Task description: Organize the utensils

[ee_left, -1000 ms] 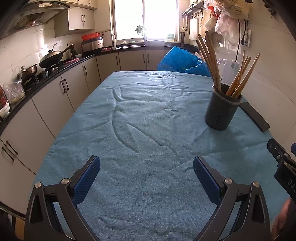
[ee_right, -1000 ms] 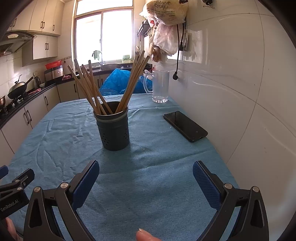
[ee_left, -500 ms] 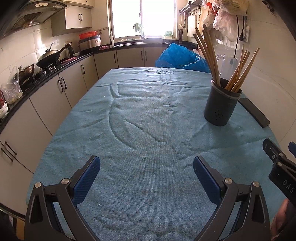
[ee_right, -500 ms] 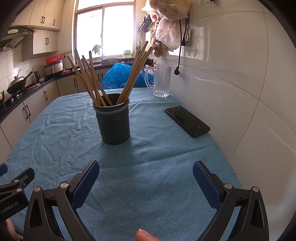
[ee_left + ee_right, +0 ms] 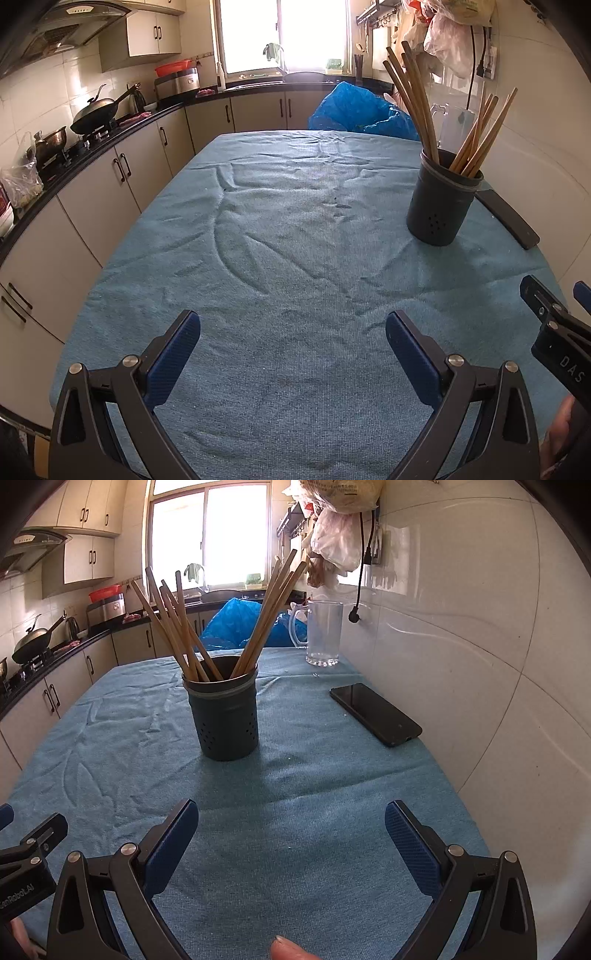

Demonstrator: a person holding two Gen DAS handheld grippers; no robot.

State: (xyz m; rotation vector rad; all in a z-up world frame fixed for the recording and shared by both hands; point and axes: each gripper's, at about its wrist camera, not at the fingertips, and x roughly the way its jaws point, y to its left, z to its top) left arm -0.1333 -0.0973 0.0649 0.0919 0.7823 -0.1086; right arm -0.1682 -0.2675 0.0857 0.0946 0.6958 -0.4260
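Kitchen setting, window at the far end, cabinets and a stove counter along the left wall; blue cloth (image 5: 280, 236) covers the table, wrinkled across its middle. Dark perforated utensil holder (image 5: 226, 716) stands upright on the cloth, toward the tiled wall side; wooden chopsticks (image 5: 177, 627) stand in it, fanned into two bunches leaning left and right. Black phone (image 5: 375, 713) lies flat on the cloth to the right of the holder, near the wall, apart from it; clear glass mug (image 5: 321, 633) stands farther back, appears empty, though the glare makes that uncertain. Crumpled blue plastic bag (image 5: 354, 110) sits past the table's far edge. Wok (image 5: 96, 115) rests on the stove at left. Left gripper (image 5: 292, 345) hovers over bare cloth at the near end, jaws spread wide, nothing between them; holder is well ahead and to its right. Right gripper (image 5: 291, 825) is likewise spread wide and unloaded, low over the cloth, holder ahead of it and slightly left, not touching. Each gripper's edge shows in the other's view.
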